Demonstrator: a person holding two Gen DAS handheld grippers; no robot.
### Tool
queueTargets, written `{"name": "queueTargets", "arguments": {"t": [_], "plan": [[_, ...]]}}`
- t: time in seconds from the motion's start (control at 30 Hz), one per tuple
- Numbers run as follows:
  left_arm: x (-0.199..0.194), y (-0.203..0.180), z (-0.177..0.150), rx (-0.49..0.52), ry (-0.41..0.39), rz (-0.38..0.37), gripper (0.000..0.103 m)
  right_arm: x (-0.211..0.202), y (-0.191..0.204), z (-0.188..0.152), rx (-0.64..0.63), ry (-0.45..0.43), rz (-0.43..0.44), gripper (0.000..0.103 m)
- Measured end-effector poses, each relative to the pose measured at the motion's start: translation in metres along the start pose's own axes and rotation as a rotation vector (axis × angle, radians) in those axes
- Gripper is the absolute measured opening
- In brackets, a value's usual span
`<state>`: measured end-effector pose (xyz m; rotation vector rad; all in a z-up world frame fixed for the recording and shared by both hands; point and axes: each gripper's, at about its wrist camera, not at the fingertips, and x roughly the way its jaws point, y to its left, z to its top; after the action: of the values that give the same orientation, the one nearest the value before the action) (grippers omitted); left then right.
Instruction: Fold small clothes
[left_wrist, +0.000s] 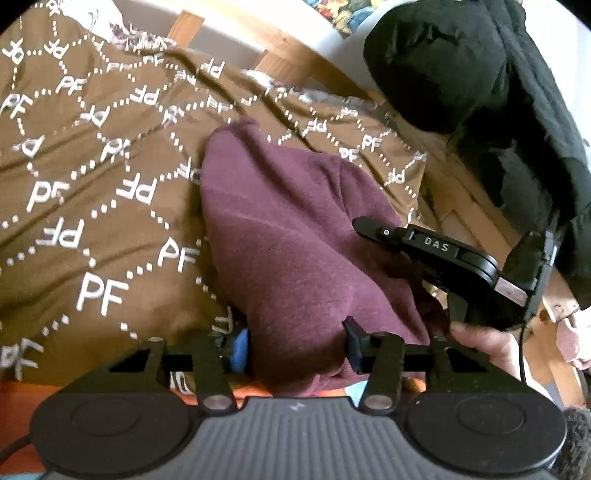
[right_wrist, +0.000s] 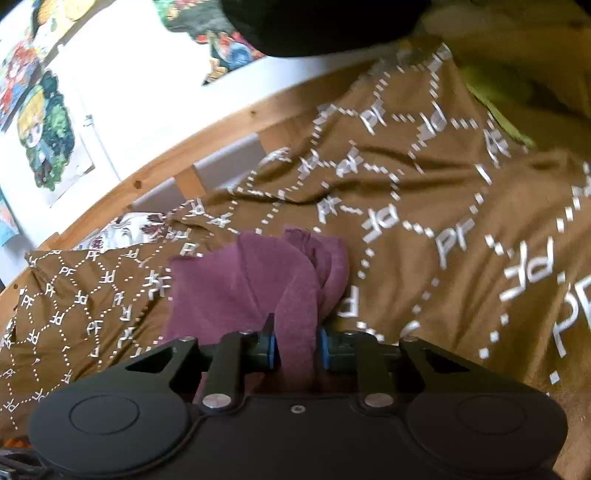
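Note:
A maroon cloth (left_wrist: 295, 229) lies bunched on a brown bedspread (left_wrist: 92, 206) printed with white "PF" letters. In the left wrist view its near end fills the gap between my left gripper (left_wrist: 295, 347) pads, which press on it from both sides. My right gripper (left_wrist: 373, 230) reaches onto the cloth's right side, and a hand (left_wrist: 480, 341) holds its body. In the right wrist view a folded strip of the maroon cloth (right_wrist: 258, 273) runs between the blue pads of my right gripper (right_wrist: 297, 349), which is shut on it. The rest of the cloth fans out ahead in loose folds.
A wooden bed rail (right_wrist: 177, 162) runs along the far side of the bedspread (right_wrist: 461, 206), with a white wall and colourful posters (right_wrist: 48, 140) behind. A black padded jacket (left_wrist: 480, 74) hangs at the upper right. A yellow-green cloth (right_wrist: 498, 107) lies at the far right.

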<state>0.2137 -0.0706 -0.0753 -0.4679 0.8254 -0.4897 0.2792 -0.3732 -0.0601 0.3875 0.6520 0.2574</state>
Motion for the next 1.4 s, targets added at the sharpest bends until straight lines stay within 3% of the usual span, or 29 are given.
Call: {"name": "queueTargets", "arguments": {"t": [0.3,0.47,0.57,0.77,1.0,1.23,1.3,1.37,1.4], "plan": [[-0.058,-0.013,0.030,0.113,-0.216,0.012,0.051,-0.030,0.065,0.023,-0.095,-0.084,0.055,0.020],[-0.079,-0.004,0.048,0.139,-0.328,0.088,0.051,-0.027,0.100,0.043,-0.156,-0.204,0.132,0.020],[-0.079,0.011,0.059,0.105,-0.356,0.167,0.052,-0.008,0.115,0.051,-0.152,-0.247,0.178,0.020],[-0.060,0.038,0.063,0.029,-0.274,0.288,0.052,0.061,0.136,0.045,-0.147,-0.177,0.211,0.020],[-0.035,0.067,0.052,-0.115,-0.115,0.319,0.056,0.103,0.105,0.014,-0.060,-0.062,0.113,0.023],[-0.036,0.080,0.048,-0.201,-0.086,0.314,0.062,0.098,0.097,0.007,-0.115,-0.062,0.040,0.051],[-0.037,0.079,0.048,-0.213,-0.074,0.325,0.069,0.095,0.096,0.006,-0.125,-0.063,0.025,0.056],[-0.038,0.078,0.048,-0.212,-0.057,0.355,0.082,0.091,0.098,0.006,-0.135,-0.063,-0.004,0.075],[-0.040,0.075,0.047,-0.203,-0.054,0.373,0.083,0.090,0.100,0.007,-0.139,-0.063,-0.021,0.081]]}}
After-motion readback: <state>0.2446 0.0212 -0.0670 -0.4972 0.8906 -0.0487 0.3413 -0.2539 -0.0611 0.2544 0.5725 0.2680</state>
